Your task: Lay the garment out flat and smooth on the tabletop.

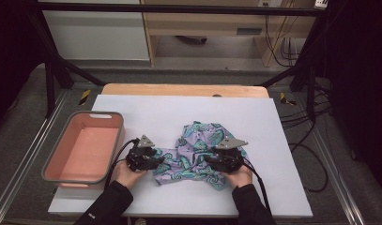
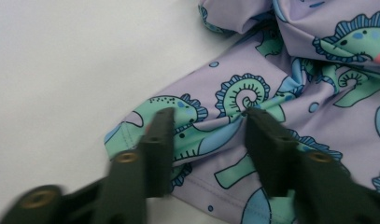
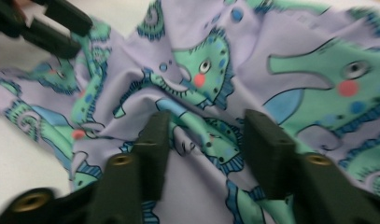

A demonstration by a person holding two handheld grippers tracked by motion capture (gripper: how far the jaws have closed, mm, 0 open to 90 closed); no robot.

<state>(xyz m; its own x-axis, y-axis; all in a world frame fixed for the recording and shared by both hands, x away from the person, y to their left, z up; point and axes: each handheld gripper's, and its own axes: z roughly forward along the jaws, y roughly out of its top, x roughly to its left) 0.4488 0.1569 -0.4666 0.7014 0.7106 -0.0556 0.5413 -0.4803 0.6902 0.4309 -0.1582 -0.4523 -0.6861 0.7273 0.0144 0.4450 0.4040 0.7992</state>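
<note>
Working a crumpled garment [image 1: 198,150] near the front middle of the white tabletop [image 1: 282,140], lavender cloth printed with green and blue seahorse-like creatures. It lies bunched, not flat, with folds heaped toward the centre.

Left claw [image 1: 148,159] sits at the garment's left edge. Left gripper view: jaws stand apart, straddling a stitched hem corner [image 2: 131,135] where the cloth meets bare tabletop. Nothing is pinched between them yet. Likely reason for the position: a hem corner is the easiest place to take hold of loose fabric and pull it out straight.

Right claw [image 1: 221,161] is over the right part of the heap. Right gripper view: jaws also apart, hovering over a ridge of wrinkled cloth [image 3: 201,126], with no grip made; whether the tips touch the fabric I cannot tell. The left claw shows far off at the top left corner of that view [image 3: 57,28].

Both hands come in low from the near edge, one claw to each side of the garment. Judgement: this looks like the set-up for a two-point grab, to spread or lift the piece.

Pink bin with grey rim [image 1: 83,145] stands at the tabletop's left, well apart from the garment, with nothing visible inside. Possibly the destination; not certain.
</note>
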